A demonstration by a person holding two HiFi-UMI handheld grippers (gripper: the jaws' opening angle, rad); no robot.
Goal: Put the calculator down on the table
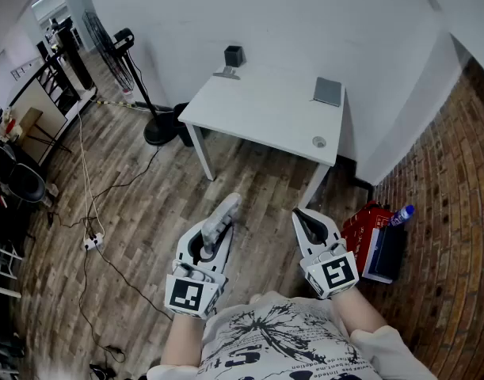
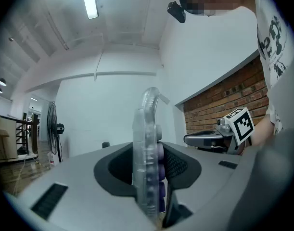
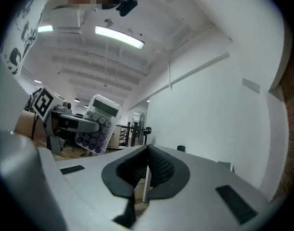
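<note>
A pale calculator point(image 1: 224, 215) with purple keys stands on edge between the jaws of my left gripper point(image 1: 217, 233), which is shut on it and held level above the wooden floor. In the left gripper view the calculator point(image 2: 147, 148) rises edge-on out of the left gripper point(image 2: 154, 177). My right gripper point(image 1: 306, 218) is shut with nothing in it, beside the left one. From the right gripper view its own jaws point(image 3: 147, 170) meet, and the calculator point(image 3: 96, 124) shows at the left. The white table point(image 1: 257, 113) stands ahead of both grippers.
On the table are a dark pen cup point(image 1: 234, 55), a grey notebook point(image 1: 328, 91) and a small round item point(image 1: 319, 142). A standing fan point(image 1: 129, 47) is left of the table. A red bag point(image 1: 363, 233) and a blue bottle point(image 1: 403, 213) sit by the brick wall. Cables point(image 1: 91, 236) cross the floor.
</note>
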